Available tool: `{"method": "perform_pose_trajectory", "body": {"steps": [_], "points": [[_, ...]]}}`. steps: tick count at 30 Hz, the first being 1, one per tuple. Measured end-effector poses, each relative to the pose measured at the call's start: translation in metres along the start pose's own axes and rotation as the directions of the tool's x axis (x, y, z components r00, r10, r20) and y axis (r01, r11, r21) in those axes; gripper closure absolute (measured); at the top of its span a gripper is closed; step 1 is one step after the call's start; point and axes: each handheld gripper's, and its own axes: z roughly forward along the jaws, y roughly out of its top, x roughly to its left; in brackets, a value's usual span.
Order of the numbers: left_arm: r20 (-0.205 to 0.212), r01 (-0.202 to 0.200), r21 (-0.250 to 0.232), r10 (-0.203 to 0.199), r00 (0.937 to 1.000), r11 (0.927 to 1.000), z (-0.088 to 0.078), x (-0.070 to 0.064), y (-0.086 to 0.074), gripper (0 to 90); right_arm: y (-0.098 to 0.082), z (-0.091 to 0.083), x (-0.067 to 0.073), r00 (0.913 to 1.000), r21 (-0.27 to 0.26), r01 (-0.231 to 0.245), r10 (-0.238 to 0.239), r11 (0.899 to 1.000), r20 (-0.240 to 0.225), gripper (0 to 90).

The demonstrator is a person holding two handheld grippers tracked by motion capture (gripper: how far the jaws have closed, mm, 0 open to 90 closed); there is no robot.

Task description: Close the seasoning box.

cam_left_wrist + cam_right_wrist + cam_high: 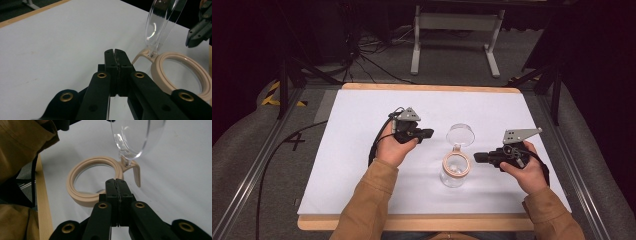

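High view: a clear jar (455, 172) with a beige rim ring (457, 164) stands on the white table (357, 150), near its middle and toward the person's side; its clear hinged lid (460, 134) is swung open and stands up behind the mouth. The left gripper (428, 133) sits just left of the lid and the right gripper (477, 158) just right of the rim, both pointing inward at the jar — neither appears to touch it. Small pale items lie at the bottom of the jar, too small to identify. Left gripper view: the jaws of the left gripper (115, 53) are clenched pad against pad with nothing between them; the beige rim ring (180, 75) lies near to the right, the upright lid (160, 23) rising from its hinge, and the tip of the other gripper (193, 41) shows at the far right edge. Right gripper view: the right gripper (117, 182) is likewise clenched on nothing, its tip just short of the rim ring (96, 178), the lid (135, 137) tilted up beyond. Judgement: the opening step looks complete — the lid is off the mouth and both tools are free. Whether the contents are to be removed or the lid reclosed cannot be told; either way, a fresh approach with parted jaws would be required.
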Motion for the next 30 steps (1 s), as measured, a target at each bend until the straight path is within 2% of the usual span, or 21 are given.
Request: {"method": "perform_pose_trajectory", "body": {"steps": [5, 7, 10, 15, 17, 19, 24, 29, 30], "points": [[-0.003, -0.028, -0.020, 0.028, 0.9996, 0.9994, 0.010, -0.006, 0.005, 88.7, 0.002, 0.007, 0.013, 0.9998, -0.034, -0.022, 0.022, 0.999, 0.002, 90.0], [-0.019, -0.057, -0.030, 0.057, 0.9982, 0.9979, 0.015, -0.010, 0.007, 88.8, 0.002, 0.010, 0.016, 0.9998, -0.040, -0.021, 0.021, 0.999, 0.002, 90.0], [-0.021, -0.057, -0.036, 0.057, 0.9982, 0.9977, 0.019, -0.012, 0.008, 88.4, 0.002, 0.014, 0.020, 0.9998, -0.040, -0.019, 0.019, 0.999, -0.010, 90.0], [-0.029, -0.090, -0.075, 0.088, 0.9957, 0.9931, 0.020, -0.013, 0.009, 88.1, 0.003, 0.016, 0.021, 0.9998, -0.051, -0.017, 0.017, 0.999, -0.009, 90.0], [-0.015, -0.100, -0.082, 0.099, 0.9949, 0.9916, 0.020, -0.013, 0.010, 87.8, 0.004, 0.014, 0.020, 0.9999, -0.065, -0.015, 0.015, 0.998, -0.005, 90.0], [-0.006, -0.093, -0.084, 0.093, 0.9956, 0.9921, 0.021, -0.015, 0.010, 87.5, 0.004, 0.013, 0.020, 0.9999, -0.069, -0.017, 0.017, 0.997, -0.002, 90.0], [0.010, -0.116, -0.089, 0.117, 0.9930, 0.9892, 0.021, -0.020, 0.012, 87.6, 0.005, 0.010, 0.019, 0.9996, -0.089, -0.029, 0.030, 0.996, 0.002, 90.0], [0.021, -0.120, -0.094, 0.123, 0.9922, 0.9883, 0.018, -0.022, 0.012, 87.3, 0.006, 0.010, 0.019, 0.9992, -0.106, -0.040, 0.039, 0.994, -0.008, 90.0], [0.025, -0.132, -0.086, 0.134, 0.9907, 0.9876, 0.017, -0.022, 0.012, 87.5, 0.006, 0.010, 0.019, 0.9989, -0.109, -0.046, 0.045, 0.993, -0.014, 90.0]]}}
